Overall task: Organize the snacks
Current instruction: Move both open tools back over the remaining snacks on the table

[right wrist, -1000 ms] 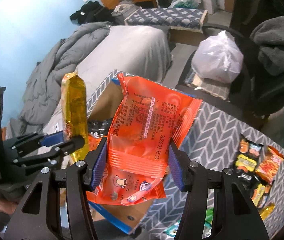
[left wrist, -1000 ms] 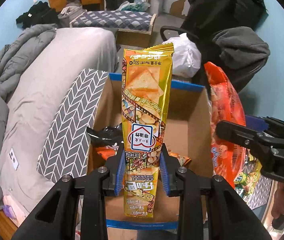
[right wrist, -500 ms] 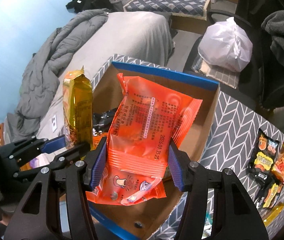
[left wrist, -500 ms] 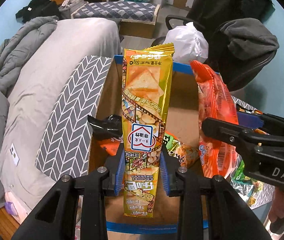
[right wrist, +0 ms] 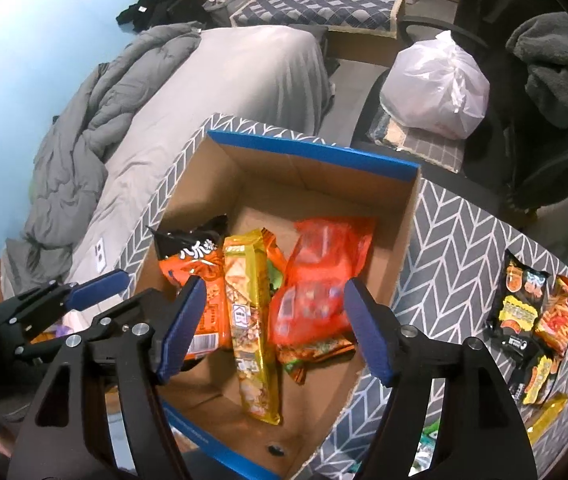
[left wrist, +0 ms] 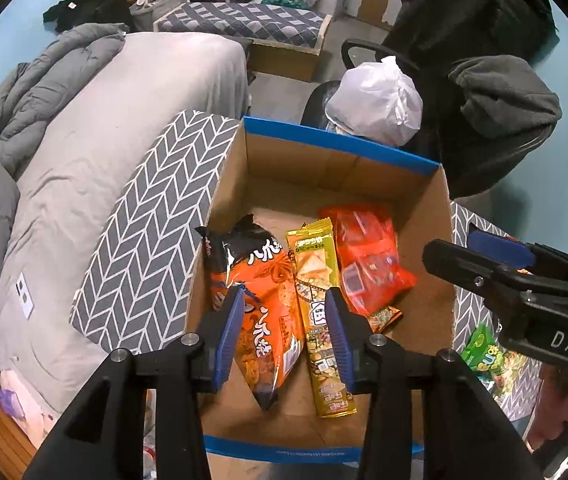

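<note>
Both grippers hang over an open cardboard box point(left wrist: 436, 216) with a blue rim, and both stand with their jaws apart and nothing between them. The left gripper point(left wrist: 282, 332) is above the box's near left part; the right gripper point(right wrist: 274, 328) is above its middle, and in the left wrist view it shows at the right edge point(left wrist: 524, 276). The left gripper also appears at the left edge of the right wrist view point(right wrist: 64, 308). The snacks lie on the box floor: an orange-and-black chip bag point(left wrist: 260, 300) along the left wall, a long yellow pack point(left wrist: 318, 312) just beside it down the middle, and a red-orange bag point(left wrist: 368, 256) to the right, overlapping the yellow pack's side. The corners of further small packets point(right wrist: 316, 352) stick out under the red-orange bag. The box sits on a table with a grey chevron cloth point(right wrist: 452, 248). Near the cloth's right edge, well apart from the box, lies a cluster of loose snack packets point(right wrist: 532, 320). A green packet point(left wrist: 484, 352) lies on the cloth just right of the box. Beyond the table are a bed point(left wrist: 124, 128) with a grey duvet and a white plastic bag point(left wrist: 376, 100) on a chair.
</note>
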A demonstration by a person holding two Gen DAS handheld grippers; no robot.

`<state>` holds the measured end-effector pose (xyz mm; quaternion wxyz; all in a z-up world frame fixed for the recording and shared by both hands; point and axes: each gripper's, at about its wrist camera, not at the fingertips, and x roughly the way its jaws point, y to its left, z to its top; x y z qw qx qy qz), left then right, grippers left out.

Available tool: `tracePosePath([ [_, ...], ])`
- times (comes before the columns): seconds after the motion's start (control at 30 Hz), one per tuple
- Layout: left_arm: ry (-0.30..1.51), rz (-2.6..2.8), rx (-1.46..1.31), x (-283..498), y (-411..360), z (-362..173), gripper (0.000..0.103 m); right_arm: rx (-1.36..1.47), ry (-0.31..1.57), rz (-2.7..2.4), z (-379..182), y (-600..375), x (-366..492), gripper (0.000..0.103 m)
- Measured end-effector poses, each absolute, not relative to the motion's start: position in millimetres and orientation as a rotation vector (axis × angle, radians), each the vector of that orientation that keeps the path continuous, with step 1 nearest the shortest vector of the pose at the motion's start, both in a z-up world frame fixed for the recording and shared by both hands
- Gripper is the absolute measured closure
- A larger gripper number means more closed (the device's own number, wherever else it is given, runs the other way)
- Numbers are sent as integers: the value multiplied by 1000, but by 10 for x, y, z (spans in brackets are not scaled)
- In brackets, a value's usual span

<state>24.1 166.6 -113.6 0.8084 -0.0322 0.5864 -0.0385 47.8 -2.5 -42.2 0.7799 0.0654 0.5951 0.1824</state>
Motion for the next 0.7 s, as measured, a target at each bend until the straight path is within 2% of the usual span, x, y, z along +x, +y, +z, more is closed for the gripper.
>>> tracePosePath([
  [0.1, 1238, -81, -74, 224, 1672, -1068, 52, 140, 1282, 377, -387, -73, 476, 31],
  [0.37, 1200, -92, -70, 179, 1592, -891, 41, 126, 1255, 341, -206, -185, 415, 30],
  [0.47, 1183, -103, -50, 164, 1536, -836, 39, 119, 1240, 329, -125, -231, 387, 27],
  [0.7, 1165, -156, 7, 141, 1362, -764, 38, 120, 1219, 300, 32, -403, 330, 27],
])
